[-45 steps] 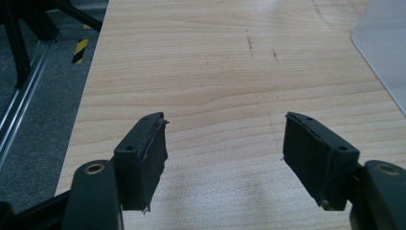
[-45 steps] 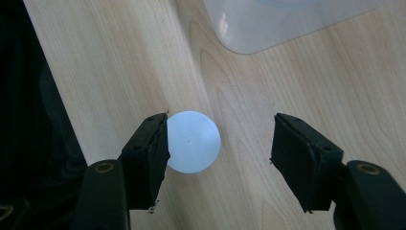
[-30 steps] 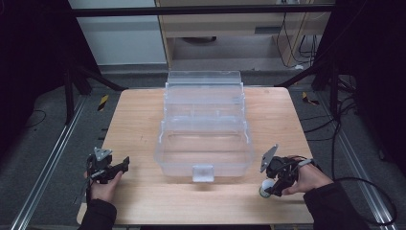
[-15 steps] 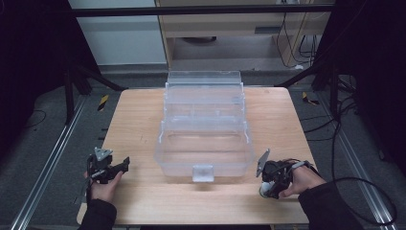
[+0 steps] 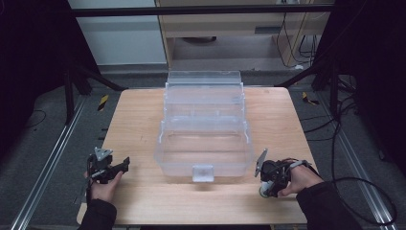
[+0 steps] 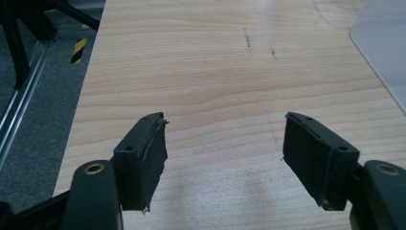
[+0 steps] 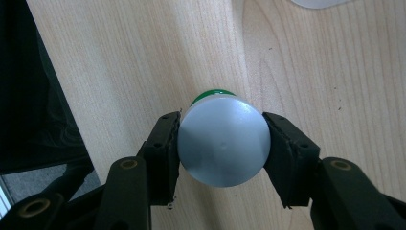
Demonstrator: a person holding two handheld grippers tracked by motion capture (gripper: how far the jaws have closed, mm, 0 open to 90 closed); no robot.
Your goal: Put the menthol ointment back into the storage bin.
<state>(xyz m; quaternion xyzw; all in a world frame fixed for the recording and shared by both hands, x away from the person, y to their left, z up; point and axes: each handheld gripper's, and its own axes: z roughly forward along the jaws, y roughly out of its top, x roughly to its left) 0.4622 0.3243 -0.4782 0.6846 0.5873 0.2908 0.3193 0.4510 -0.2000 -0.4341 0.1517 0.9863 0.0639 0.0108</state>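
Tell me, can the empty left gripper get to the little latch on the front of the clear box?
Probably yes. The left gripper is open and holds nothing, and bare table lies between it and the latch on the clear box. Nothing seems to block the way.

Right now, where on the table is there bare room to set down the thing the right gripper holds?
Bare wood lies left of the clear tiered box, ahead of the open left gripper, and right of the box, beyond the right gripper, which grips a white, green-ended container. The table's front strip is narrower. The middle is crowded by the box.
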